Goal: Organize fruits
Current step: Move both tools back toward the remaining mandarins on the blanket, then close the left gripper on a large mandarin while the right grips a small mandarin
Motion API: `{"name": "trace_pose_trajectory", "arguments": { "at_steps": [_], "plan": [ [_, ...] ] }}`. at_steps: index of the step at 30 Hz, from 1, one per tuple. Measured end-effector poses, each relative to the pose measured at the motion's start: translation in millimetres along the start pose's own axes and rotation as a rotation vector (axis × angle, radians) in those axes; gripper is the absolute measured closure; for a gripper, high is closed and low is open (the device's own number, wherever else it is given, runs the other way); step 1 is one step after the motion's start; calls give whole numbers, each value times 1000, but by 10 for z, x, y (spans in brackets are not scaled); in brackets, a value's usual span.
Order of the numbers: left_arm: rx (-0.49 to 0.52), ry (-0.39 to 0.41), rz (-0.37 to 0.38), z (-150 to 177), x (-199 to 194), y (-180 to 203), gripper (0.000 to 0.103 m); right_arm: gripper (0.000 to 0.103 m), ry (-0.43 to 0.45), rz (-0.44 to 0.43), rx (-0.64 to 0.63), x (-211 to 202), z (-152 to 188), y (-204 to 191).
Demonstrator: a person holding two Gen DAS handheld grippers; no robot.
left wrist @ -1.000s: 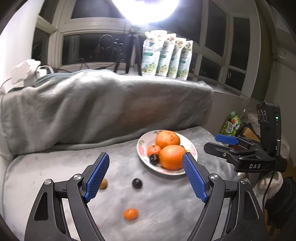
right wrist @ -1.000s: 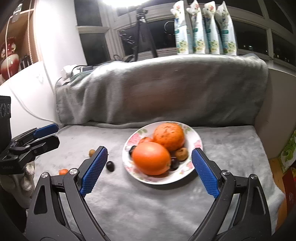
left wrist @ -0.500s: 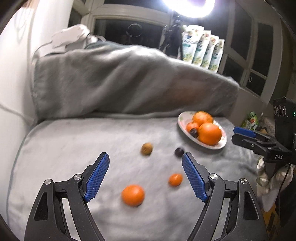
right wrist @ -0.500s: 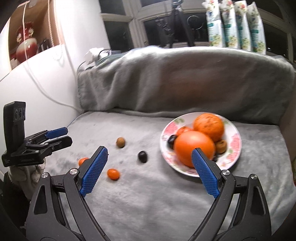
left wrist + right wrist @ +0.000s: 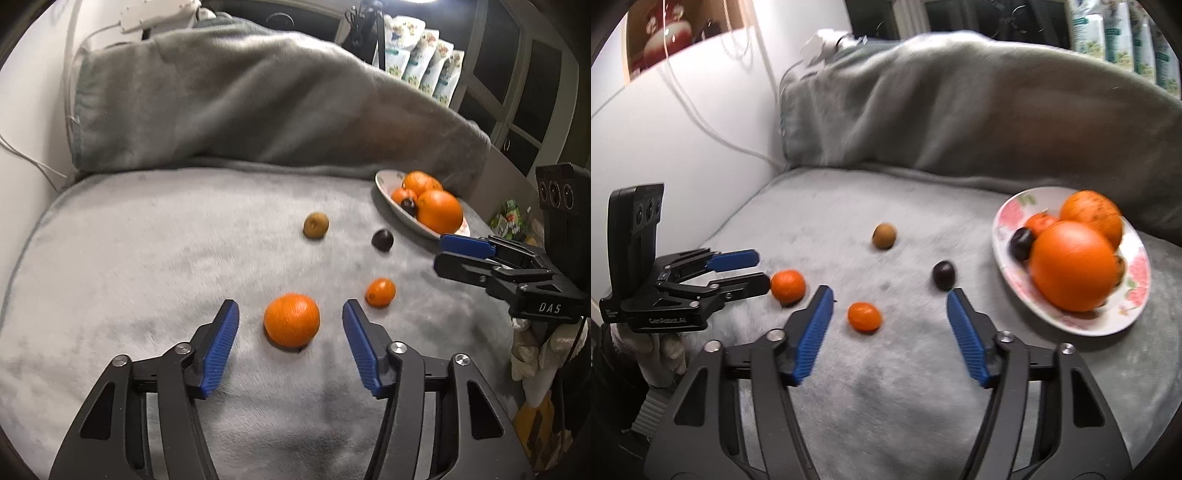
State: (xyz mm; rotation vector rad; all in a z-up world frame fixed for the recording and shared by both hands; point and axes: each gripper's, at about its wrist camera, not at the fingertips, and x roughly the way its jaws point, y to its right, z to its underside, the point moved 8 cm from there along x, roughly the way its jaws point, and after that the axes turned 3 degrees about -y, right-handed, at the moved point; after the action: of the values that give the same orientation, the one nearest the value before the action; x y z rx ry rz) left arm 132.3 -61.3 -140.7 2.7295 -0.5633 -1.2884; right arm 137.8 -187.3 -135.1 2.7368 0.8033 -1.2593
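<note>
A floral plate (image 5: 1008,218) at the right holds two big oranges, a small orange fruit and a dark plum; it also shows in the left wrist view (image 5: 384,184). Loose on the grey blanket lie a mandarin (image 5: 291,319), a small orange fruit (image 5: 380,292), a dark plum (image 5: 382,240) and a brown fruit (image 5: 316,225). My left gripper (image 5: 291,312) is open, its jaws either side of the mandarin, not touching. My right gripper (image 5: 889,295) is open above the small orange fruit (image 5: 864,316), with the plum (image 5: 943,275) just beyond its right finger.
A grey blanket-covered backrest (image 5: 258,103) rises behind the seat. A white wall with cables (image 5: 683,129) is at the left. Packets (image 5: 424,62) stand on the windowsill. The seat's right edge drops off beside the plate.
Both grippers have swung left and dropped toward the loose fruit. The left gripper now straddles the mandarin and its jaws have narrowed; the right one has moved from the plate to the small orange fruit.
</note>
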Motion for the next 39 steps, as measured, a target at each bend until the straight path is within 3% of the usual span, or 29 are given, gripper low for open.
{"name": "trace_pose_trajectory", "arguments": {
  "at_steps": [4, 10, 20, 24, 33, 39],
  "plan": [
    [-3, -22, 2, 23, 72, -10, 51, 51, -51, -12, -37, 162, 64, -105],
    [-4, -52, -5, 54, 160, -51, 59, 54, -94, -15, -46, 333, 100, -134],
    [2, -78, 8, 65, 238, -32, 62, 61, -140, -13, -59, 467, 123, -168],
    [2, -76, 15, 69, 230, -24, 66, 68, -155, -18, -59, 526, 133, -182],
    [-16, -75, 28, 52, 226, -39, 67, 76, -166, -21, -66, 571, 161, -194],
    [-30, -61, 36, -4, 184, -37, 67, 76, -122, -21, -42, 438, 130, -159]
  ]
}}
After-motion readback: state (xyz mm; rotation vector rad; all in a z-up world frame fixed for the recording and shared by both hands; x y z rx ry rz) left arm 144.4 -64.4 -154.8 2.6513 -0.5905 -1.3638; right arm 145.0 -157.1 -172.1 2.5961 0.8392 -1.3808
